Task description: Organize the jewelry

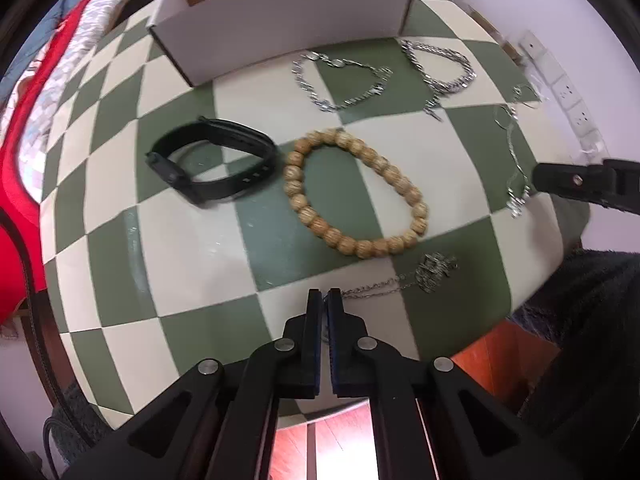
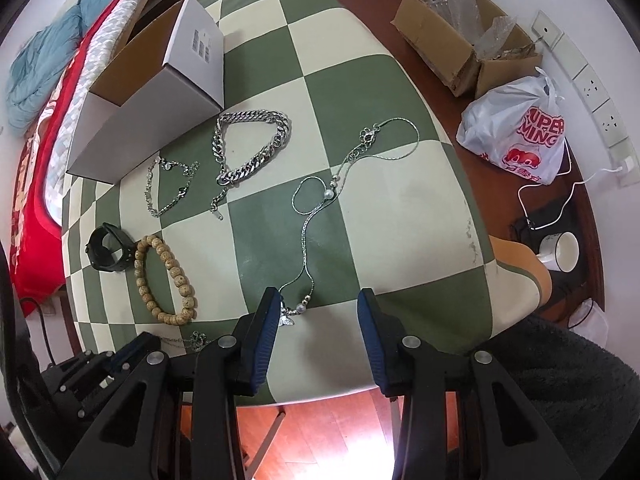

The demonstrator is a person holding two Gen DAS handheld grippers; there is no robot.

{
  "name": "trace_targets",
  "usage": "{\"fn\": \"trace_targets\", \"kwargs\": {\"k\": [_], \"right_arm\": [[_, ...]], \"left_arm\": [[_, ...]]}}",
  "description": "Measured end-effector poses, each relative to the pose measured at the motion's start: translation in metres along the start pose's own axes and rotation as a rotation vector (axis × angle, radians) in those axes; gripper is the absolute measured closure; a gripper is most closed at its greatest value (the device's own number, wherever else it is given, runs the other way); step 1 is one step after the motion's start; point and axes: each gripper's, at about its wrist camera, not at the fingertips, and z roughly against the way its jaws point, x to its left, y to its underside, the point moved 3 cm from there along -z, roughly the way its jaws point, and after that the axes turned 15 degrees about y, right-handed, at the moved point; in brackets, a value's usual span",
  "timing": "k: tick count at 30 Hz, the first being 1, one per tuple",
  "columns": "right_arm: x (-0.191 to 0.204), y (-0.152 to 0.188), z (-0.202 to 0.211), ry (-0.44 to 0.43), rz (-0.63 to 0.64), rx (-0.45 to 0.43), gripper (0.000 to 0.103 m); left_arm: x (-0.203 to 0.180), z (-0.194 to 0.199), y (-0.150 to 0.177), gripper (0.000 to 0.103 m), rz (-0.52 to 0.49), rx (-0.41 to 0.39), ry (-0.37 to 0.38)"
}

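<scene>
Left tool [image 1: 324, 294] pinched closed on thin chain [image 1: 376, 286] at surface [image 1: 192, 248] near edge; right tool [image 2: 318, 304] wide open, empty, over long necklace [image 2: 308, 216]. Lift slowly, clear beads [image 1: 356, 192], drop in white box [image 1: 280, 32].

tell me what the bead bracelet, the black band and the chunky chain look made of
Bead bracelet: probably wood or seed, matte tan with dark speckles. Black band: likely rubber or silicone, dull and flexible-looking with strap holes. Chunky chain: metal, silver-toned, bright glints on its links.
</scene>
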Motion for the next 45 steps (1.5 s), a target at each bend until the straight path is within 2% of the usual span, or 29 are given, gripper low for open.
{"fn": "trace_targets", "kwargs": {"k": [5, 11, 13, 14, 16, 19, 21, 22, 23, 24, 26, 27, 28, 32, 37, 38, 42, 45], "right_arm": [[-0.002, -0.002, 0.006, -0.008, -0.013, -0.011, 0.061], [-0.003, -0.006, 0.008, -0.038, -0.033, -0.011, 0.061], [-0.001, -0.008, 0.003, -0.051, -0.031, 0.0, 0.061], [0.001, -0.008, -0.001, -0.056, -0.025, 0.011, 0.059], [0.011, -0.008, -0.008, -0.044, 0.019, 0.024, 0.049], [0.031, -0.004, -0.01, 0.037, 0.103, -0.005, 0.042], [0.04, -0.002, -0.01, 0.102, 0.139, -0.022, 0.042], [0.047, 0.0, -0.01, 0.149, 0.173, -0.034, 0.042], [0.051, 0.002, -0.009, 0.182, 0.195, -0.051, 0.044], [0.055, 0.004, -0.008, 0.231, 0.217, -0.077, 0.05], [0.061, 0.008, -0.003, 0.235, 0.247, -0.116, 0.069], [0.062, 0.009, -0.001, 0.242, 0.259, -0.127, 0.093], [0.063, 0.009, 0.0, 0.258, 0.267, -0.13, 0.1], [0.055, 0.013, 0.004, 0.27, 0.277, -0.139, 0.1], [0.029, 0.019, 0.003, 0.253, 0.225, -0.119, 0.1], [0.023, 0.019, 0.004, 0.24, 0.207, -0.116, 0.1], [0.013, 0.019, 0.003, 0.204, 0.169, -0.1, 0.1], [0.012, 0.021, 0.003, 0.191, 0.159, -0.097, 0.1]], "left_arm": [[0.028, 0.012, 0.001, 0.103, 0.045, -0.036, -0.002], [0.056, 0.055, 0.001, 0.103, 0.077, -0.13, -0.024], [0.054, 0.056, -0.008, 0.103, 0.064, -0.123, -0.007], [0.051, 0.055, -0.005, 0.103, 0.064, -0.116, -0.001], [0.05, 0.052, -0.003, 0.101, 0.05, -0.11, -0.028], [0.041, 0.04, -0.003, 0.093, 0.024, -0.094, -0.056], [0.03, 0.031, -0.007, 0.067, 0.004, -0.07, -0.085], [0.028, 0.028, -0.006, 0.041, -0.002, -0.067, -0.089], [0.025, 0.026, -0.007, 0.025, -0.005, -0.07, -0.091], [0.024, 0.026, -0.007, 0.024, -0.005, -0.074, -0.091], [0.026, 0.024, -0.006, 0.024, -0.003, -0.067, -0.098], [0.027, 0.023, -0.006, 0.024, -0.001, -0.066, -0.101], [0.028, 0.022, -0.006, 0.024, 0.0, -0.064, -0.101], [0.027, 0.021, -0.006, 0.024, -0.005, -0.062, -0.11], [0.016, 0.017, -0.007, 0.024, -0.012, -0.058, -0.097], [0.014, 0.015, -0.007, 0.024, -0.005, -0.053, -0.082], [0.011, 0.004, -0.009, 0.024, 0.124, -0.014, 0.079], [0.007, -0.002, -0.012, 0.024, 0.153, -0.008, 0.08]]}}
